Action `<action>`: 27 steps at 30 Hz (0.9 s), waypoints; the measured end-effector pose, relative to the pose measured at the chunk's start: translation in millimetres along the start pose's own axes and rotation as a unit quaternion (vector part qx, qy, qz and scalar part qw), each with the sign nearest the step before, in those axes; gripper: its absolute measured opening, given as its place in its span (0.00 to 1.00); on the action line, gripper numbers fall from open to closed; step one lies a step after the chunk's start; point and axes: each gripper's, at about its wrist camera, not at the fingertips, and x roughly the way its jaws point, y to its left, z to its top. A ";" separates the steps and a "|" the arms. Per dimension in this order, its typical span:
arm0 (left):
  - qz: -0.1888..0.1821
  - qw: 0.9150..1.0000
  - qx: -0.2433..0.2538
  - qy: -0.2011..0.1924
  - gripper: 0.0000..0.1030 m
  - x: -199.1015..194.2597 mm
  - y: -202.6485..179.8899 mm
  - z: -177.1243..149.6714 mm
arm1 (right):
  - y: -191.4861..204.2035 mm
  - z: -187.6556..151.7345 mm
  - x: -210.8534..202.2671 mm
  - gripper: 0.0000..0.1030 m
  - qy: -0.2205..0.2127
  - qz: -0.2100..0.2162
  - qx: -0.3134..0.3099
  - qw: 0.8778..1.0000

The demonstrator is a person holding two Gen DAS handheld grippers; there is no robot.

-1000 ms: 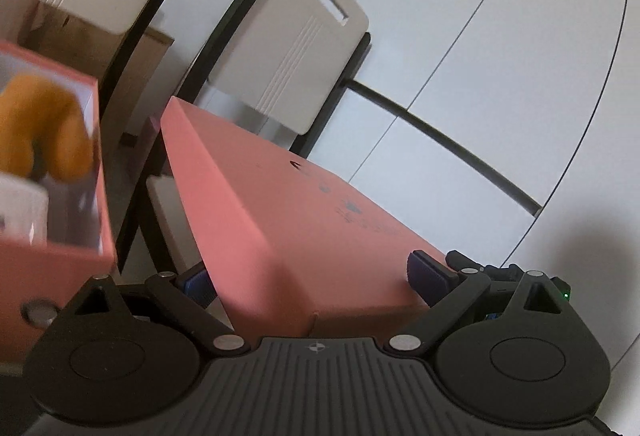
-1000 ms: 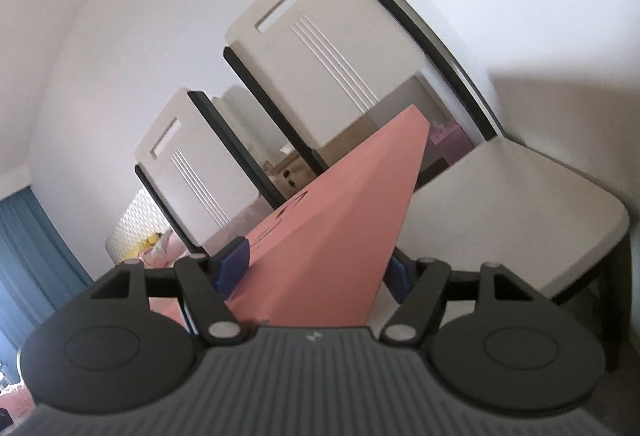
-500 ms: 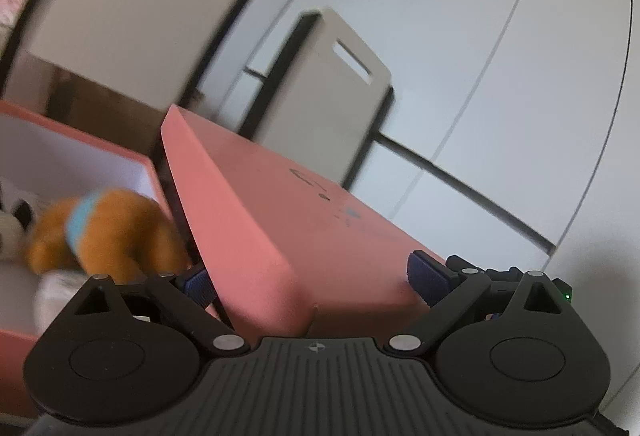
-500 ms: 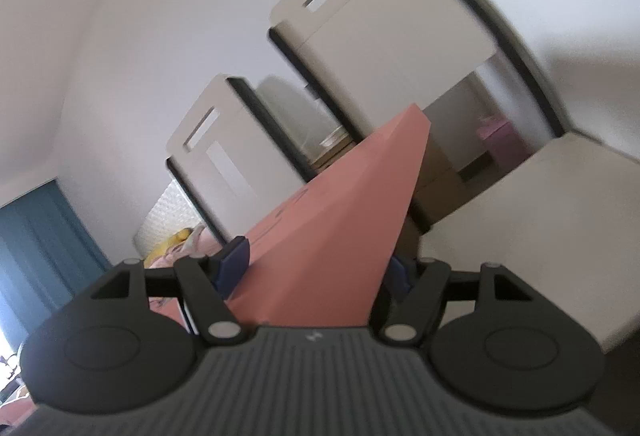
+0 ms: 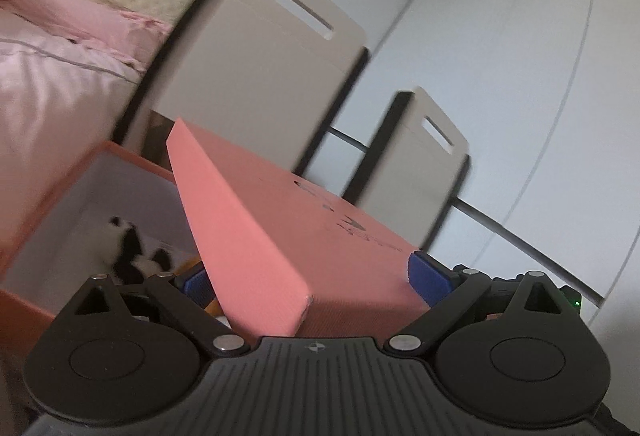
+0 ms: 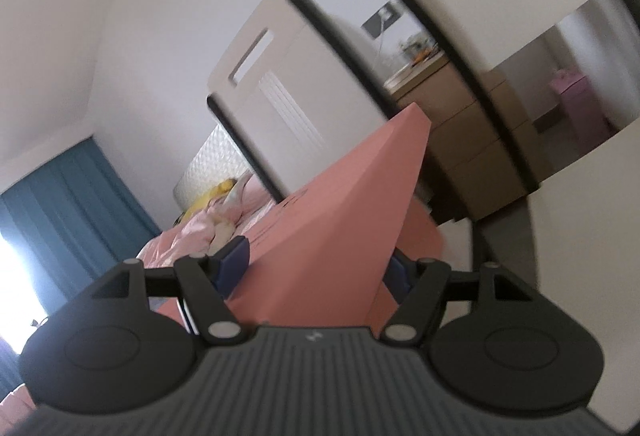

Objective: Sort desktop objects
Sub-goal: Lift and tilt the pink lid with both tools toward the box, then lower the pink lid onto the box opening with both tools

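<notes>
Lidding step: your left hand-held gripper (image 5: pixel 310 282) and right hand-held gripper (image 6: pixel 316 270) each clamp the pink lid (image 5: pixel 280 228). Open box (image 5: pixel 52 187) with panda toy (image 5: pixel 128 252) lies left of the left one; next, judge alignment over its rim, then lower level.

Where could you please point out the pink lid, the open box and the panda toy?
pink lid (image 5: pixel 328 232): left wrist view, on its top face.
open box (image 5: pixel 60 191): left wrist view, on its orange rim.
panda toy (image 5: pixel 128 248): left wrist view, on its blurred body.
</notes>
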 end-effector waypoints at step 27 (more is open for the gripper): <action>0.125 0.991 -0.036 -0.042 0.97 -5.3 44.6 -13.4 | 6.5 -40.0 72.6 0.68 0.039 -0.013 0.021 0.999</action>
